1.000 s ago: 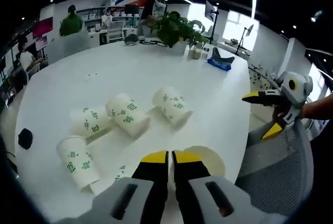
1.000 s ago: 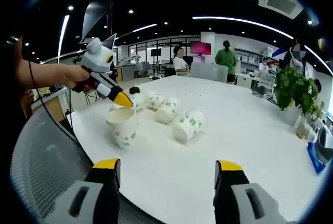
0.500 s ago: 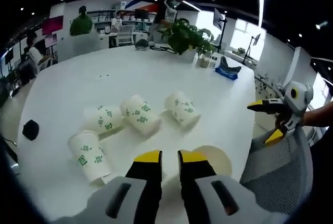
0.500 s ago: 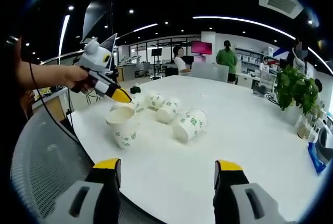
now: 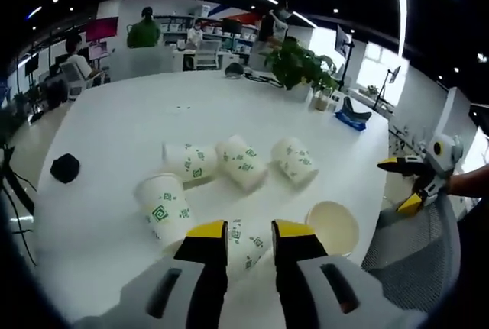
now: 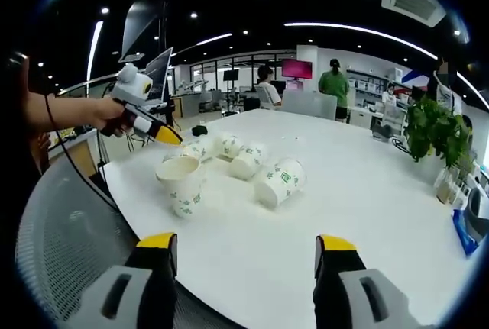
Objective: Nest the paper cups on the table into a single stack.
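Several white paper cups with green print are on the round white table [image 5: 114, 115]. One cup [image 5: 332, 227] stands upright, mouth up, near the table edge; it is the cup [image 6: 180, 184] closest in the right gripper view. The others lie on their sides: one [image 5: 164, 208] at left, a row [image 5: 241, 162] behind, and one [image 5: 244, 243] seen through the gap of my left gripper [image 5: 250, 231]. That left gripper [image 6: 164, 136] is open and hangs in the air up and left of the upright cup. My right gripper [image 6: 246, 243] is open and empty at the table edge.
A potted plant [image 5: 294, 58], a blue object [image 5: 351, 117] and a small black object [image 5: 65, 167] are on the table. A grey mesh chair [image 6: 61, 237] stands by the near edge. People sit and stand in the background office.
My left gripper's jaws have parted, and it has pulled up and away from the upright cup's rim, which now stands free. The right gripper has stayed put.
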